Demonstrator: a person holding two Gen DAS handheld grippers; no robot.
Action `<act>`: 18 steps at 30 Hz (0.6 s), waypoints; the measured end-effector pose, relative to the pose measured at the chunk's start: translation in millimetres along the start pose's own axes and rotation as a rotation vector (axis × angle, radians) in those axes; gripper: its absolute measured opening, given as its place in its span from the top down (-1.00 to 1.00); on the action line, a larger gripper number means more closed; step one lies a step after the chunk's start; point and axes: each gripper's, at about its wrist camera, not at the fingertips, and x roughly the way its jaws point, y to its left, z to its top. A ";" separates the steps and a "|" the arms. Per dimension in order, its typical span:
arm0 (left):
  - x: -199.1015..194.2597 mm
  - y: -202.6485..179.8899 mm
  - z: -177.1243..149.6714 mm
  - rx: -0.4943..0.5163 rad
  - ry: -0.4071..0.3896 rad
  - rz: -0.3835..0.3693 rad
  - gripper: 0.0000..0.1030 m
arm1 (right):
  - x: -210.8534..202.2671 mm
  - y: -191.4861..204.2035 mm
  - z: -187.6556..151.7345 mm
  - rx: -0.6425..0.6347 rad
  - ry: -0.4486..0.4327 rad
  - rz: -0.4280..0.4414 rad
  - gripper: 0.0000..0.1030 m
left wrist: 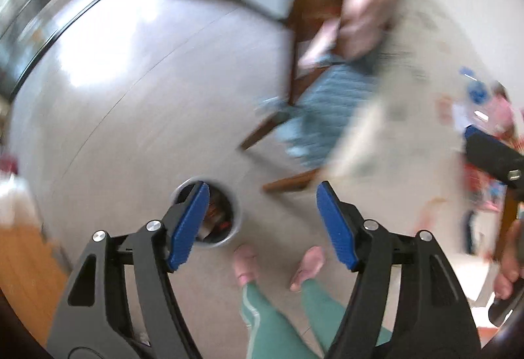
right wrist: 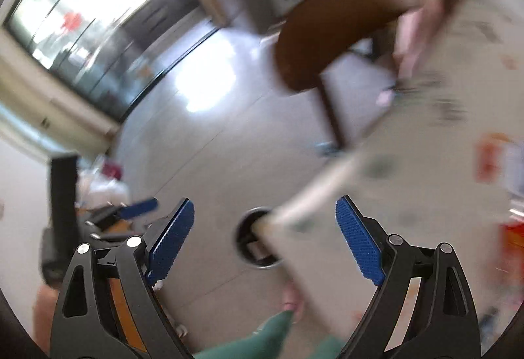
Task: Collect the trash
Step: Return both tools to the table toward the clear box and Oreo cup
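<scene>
A round metal trash bin (left wrist: 226,221) stands on the pale tiled floor with some trash inside. It also shows in the right wrist view (right wrist: 244,238), partly hidden by the table edge. My left gripper (left wrist: 262,224) is open and empty, high above the floor, its left finger over the bin. My right gripper (right wrist: 265,238) is open and empty, above the bin and the corner of the white patterned table (right wrist: 409,162). Blurred red and white packets (right wrist: 491,159) lie on that table. Both views are motion blurred.
A brown wooden chair (left wrist: 330,18) with a blue cushion (left wrist: 327,110) and pink cloth stands by the table. The person's feet (left wrist: 245,264) in pink slippers stand right by the bin. A glass door (right wrist: 98,41) is far left. Clutter (right wrist: 101,188) sits at the left.
</scene>
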 end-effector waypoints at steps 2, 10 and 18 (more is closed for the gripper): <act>-0.6 -46.8 0.3 0.074 -0.013 -0.041 -0.28 | -39.9 -42.9 -10.4 0.054 -0.042 -0.071 -0.70; 22.7 -220.5 -31.9 0.298 0.090 -0.241 -0.28 | -131.7 -173.4 -73.2 0.286 -0.157 -0.236 -0.70; 34.5 -304.4 -52.8 0.311 0.161 -0.254 -0.31 | -155.4 -263.6 -121.0 0.469 -0.152 -0.303 -0.70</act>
